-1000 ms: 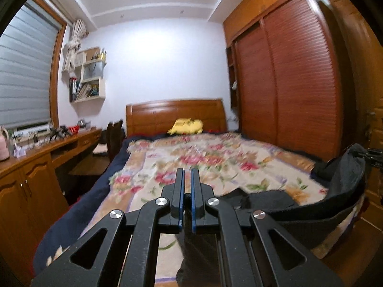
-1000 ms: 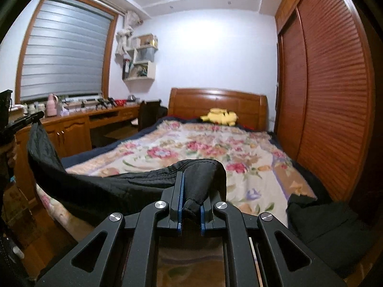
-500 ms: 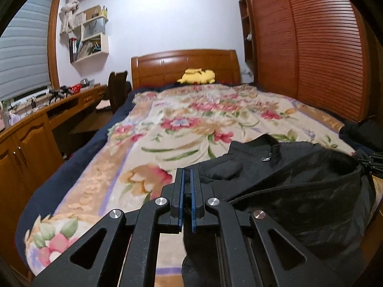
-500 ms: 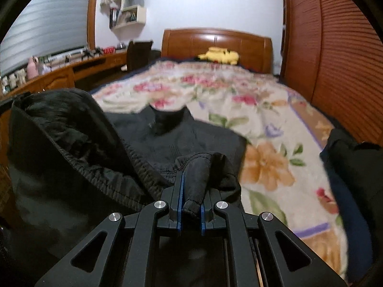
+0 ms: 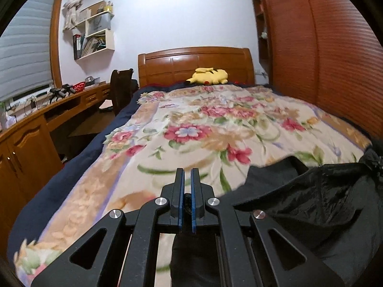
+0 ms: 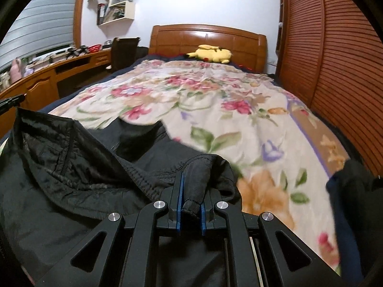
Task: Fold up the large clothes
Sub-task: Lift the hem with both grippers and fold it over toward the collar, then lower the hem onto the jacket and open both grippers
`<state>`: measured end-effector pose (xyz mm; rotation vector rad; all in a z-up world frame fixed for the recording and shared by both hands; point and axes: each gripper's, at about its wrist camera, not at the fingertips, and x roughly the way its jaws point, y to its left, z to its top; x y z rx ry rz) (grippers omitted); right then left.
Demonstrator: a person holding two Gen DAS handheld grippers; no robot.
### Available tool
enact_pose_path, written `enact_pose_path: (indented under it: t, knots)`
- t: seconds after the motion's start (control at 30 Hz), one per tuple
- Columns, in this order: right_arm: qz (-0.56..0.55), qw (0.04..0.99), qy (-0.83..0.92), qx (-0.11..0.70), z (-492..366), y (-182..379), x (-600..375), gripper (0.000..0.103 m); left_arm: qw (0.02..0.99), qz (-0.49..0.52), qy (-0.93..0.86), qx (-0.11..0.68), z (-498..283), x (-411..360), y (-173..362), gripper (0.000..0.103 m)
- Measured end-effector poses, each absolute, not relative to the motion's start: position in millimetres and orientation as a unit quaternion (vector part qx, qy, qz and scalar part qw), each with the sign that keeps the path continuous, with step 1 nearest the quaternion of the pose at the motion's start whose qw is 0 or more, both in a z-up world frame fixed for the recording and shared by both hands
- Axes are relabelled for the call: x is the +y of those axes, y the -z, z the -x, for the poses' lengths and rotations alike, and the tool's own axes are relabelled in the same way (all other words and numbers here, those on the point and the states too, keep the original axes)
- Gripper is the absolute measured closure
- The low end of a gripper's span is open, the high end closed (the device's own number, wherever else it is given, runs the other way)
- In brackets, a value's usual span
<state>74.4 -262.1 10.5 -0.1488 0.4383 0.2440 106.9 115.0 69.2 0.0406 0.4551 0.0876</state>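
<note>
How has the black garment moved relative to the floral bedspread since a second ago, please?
Yes. The black garment, then held up above the floral bedspread, has come down onto it near the foot; the right gripper keeps its hem clamped.

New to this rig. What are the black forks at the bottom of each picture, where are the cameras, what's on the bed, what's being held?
No robot arm here: a person holds a two-finger gripper in each hand, and each carries a fisheye camera looking forward along its fingers. The forks are those fingers. One picture is from the left gripper, the other from the right gripper.

Both face a bed with a floral blanket, a yellow plush toy near the wooden headboard, and a desk along the left wall.

A black garment lies at the near end of the bed. Both grippers are shut on it: the right clearly pinches a bunched fold; the left shows only a sliver of dark fabric between its pads.
</note>
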Motion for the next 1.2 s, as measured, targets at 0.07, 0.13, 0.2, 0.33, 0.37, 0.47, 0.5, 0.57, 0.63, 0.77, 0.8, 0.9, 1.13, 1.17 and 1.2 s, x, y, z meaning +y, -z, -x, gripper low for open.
enact_pose_path:
  t: [0.07, 0.13, 0.2, 0.33, 0.37, 0.47, 0.5, 0.57, 0.63, 0.77, 0.8, 0.9, 1.13, 1.17, 1.2]
  knots:
    - [0.068, 0.969, -0.110, 0.212, -95, -15, -260, 0.092, 0.973, -0.015, -0.043, 0.227, -126, 113, -69, 0.098]
    - [0.061, 0.972, -0.097, 0.204, -115, -20, -258, 0.092, 0.973, -0.019, -0.045, 0.226, -142, 109, -70, 0.098]
    - [0.053, 0.975, -0.084, 0.200, -137, -26, -258, 0.092, 0.974, -0.025, -0.048, 0.220, -155, 105, -74, 0.098]
    - [0.047, 0.977, -0.069, 0.196, -169, -29, -250, 0.092, 0.974, -0.033, -0.058, 0.217, -175, 103, -77, 0.098]
    - [0.047, 0.977, -0.066, 0.198, -178, -27, -247, 0.092, 0.973, -0.033, -0.059, 0.219, -179, 103, -75, 0.098]
    - [0.048, 0.974, -0.062, 0.211, -198, -16, -234, 0.092, 0.972, -0.022, -0.055, 0.229, -182, 106, -68, 0.098]
    - [0.049, 0.973, -0.062, 0.217, -203, -11, -229, 0.092, 0.971, -0.017, -0.050, 0.233, -181, 107, -65, 0.097]
    - [0.051, 0.971, -0.062, 0.224, -205, -7, -224, 0.092, 0.969, -0.010, -0.046, 0.242, -176, 110, -56, 0.092]
    - [0.055, 0.970, -0.064, 0.230, -212, -9, -223, 0.090, 0.968, -0.012, -0.044, 0.247, -172, 109, -51, 0.090]
    - [0.049, 0.969, -0.071, 0.230, -209, -16, -228, 0.082, 0.967, -0.003, -0.030, 0.252, -152, 108, -45, 0.056]
    - [0.046, 0.969, -0.072, 0.231, -205, -19, -231, 0.071, 0.967, -0.003, -0.028, 0.253, -149, 106, -45, 0.053]
    - [0.038, 0.974, -0.068, 0.214, -193, -27, -238, 0.030, 0.967, 0.000, -0.005, 0.255, -132, 98, -42, 0.024]
    - [0.048, 0.973, -0.056, 0.221, -177, -18, -247, 0.030, 0.966, -0.017, 0.027, 0.258, -98, 63, -38, 0.021]
    - [0.053, 0.971, -0.053, 0.228, -177, -16, -249, 0.030, 0.964, -0.013, 0.037, 0.264, -94, 57, -35, 0.021]
    - [0.056, 0.970, -0.051, 0.232, -176, -13, -251, 0.030, 0.962, -0.012, 0.044, 0.269, -91, 54, -32, 0.021]
